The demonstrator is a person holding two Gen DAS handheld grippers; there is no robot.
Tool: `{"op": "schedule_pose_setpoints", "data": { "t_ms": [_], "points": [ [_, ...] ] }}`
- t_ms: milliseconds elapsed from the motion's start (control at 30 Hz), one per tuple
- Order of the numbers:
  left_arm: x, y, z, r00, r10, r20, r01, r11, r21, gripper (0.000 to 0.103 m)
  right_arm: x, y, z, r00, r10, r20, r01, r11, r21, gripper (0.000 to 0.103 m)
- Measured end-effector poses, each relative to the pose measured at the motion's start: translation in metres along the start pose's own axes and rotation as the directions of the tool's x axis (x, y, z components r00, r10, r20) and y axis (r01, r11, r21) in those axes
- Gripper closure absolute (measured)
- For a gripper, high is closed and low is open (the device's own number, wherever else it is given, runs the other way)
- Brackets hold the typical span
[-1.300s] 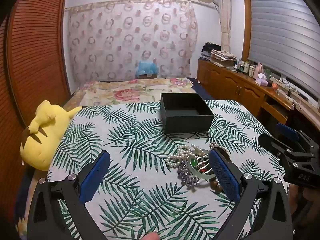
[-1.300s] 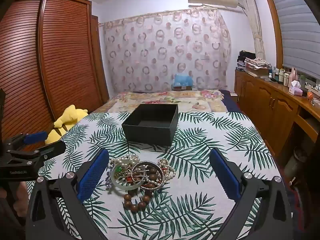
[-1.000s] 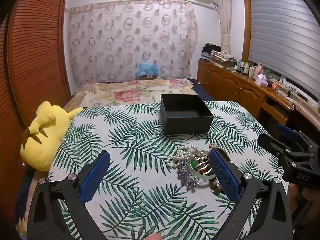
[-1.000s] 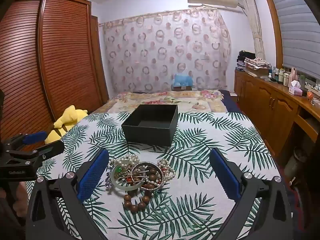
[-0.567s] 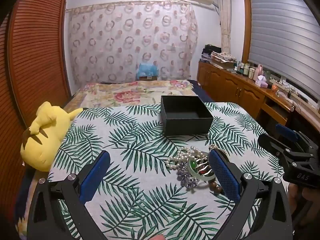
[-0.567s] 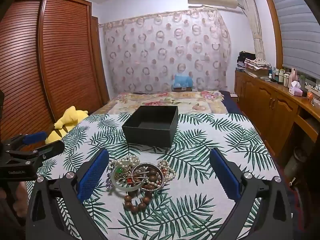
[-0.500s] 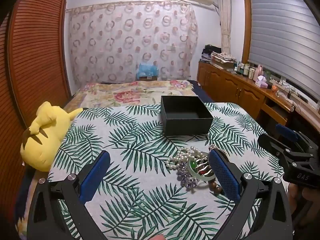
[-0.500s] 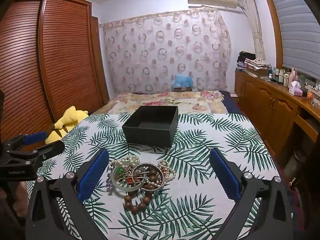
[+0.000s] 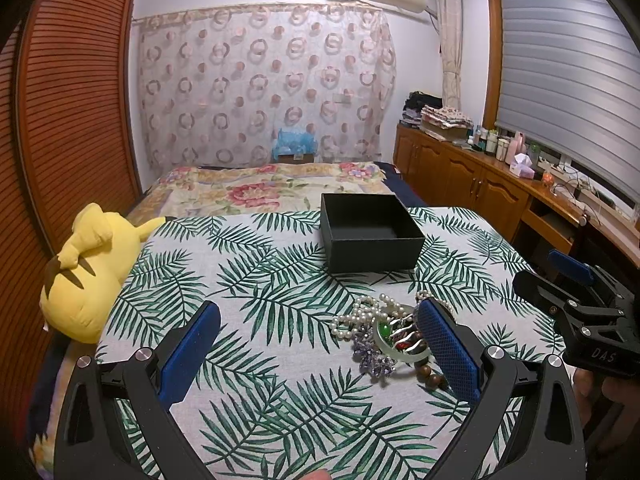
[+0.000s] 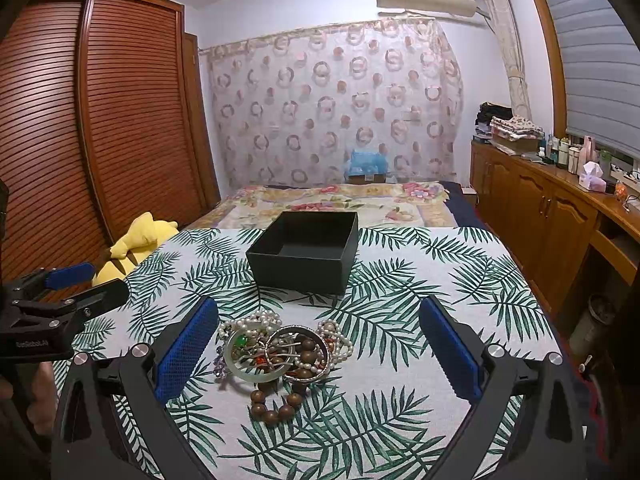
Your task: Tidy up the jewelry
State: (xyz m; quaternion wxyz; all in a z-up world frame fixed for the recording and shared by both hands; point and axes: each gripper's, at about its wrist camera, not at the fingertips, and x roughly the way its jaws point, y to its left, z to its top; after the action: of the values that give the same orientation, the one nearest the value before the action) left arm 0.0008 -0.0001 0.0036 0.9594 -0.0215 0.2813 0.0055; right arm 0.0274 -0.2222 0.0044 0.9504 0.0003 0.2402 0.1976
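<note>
A pile of jewelry (image 10: 280, 350) lies on the leaf-print tablecloth: pearl strands, a pale green bangle, a silver bangle, a brown wooden bead bracelet (image 10: 276, 402) and a purple beaded piece (image 9: 370, 354). The pile also shows in the left wrist view (image 9: 386, 332). An open, empty black box (image 10: 306, 252) stands just behind it, also in the left wrist view (image 9: 370, 232). My left gripper (image 9: 316, 344) is open and empty, to the left of the pile. My right gripper (image 10: 318, 346) is open and empty, its fingers straddling the pile from above.
A yellow plush toy (image 9: 86, 272) lies at the table's left edge. A bed (image 10: 340, 200) lies beyond the far edge. Wooden cabinets (image 10: 560, 216) run along the right wall, a slatted wardrobe (image 10: 100, 120) along the left.
Both views have shifted very slightly; the jewelry and box have not moved and both grippers stay open.
</note>
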Motion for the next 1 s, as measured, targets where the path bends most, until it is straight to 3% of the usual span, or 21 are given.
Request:
{"op": "schedule_pose_setpoints", "data": {
  "t_ms": [1000],
  "points": [
    [-0.004, 0.0008, -0.0001, 1.0, -0.003, 0.006, 0.003, 1.0, -0.004, 0.008, -0.0007, -0.0004, 0.0001, 1.0, 0.002, 0.003, -0.002, 1.0, 0.001, 0.002]
  ]
}}
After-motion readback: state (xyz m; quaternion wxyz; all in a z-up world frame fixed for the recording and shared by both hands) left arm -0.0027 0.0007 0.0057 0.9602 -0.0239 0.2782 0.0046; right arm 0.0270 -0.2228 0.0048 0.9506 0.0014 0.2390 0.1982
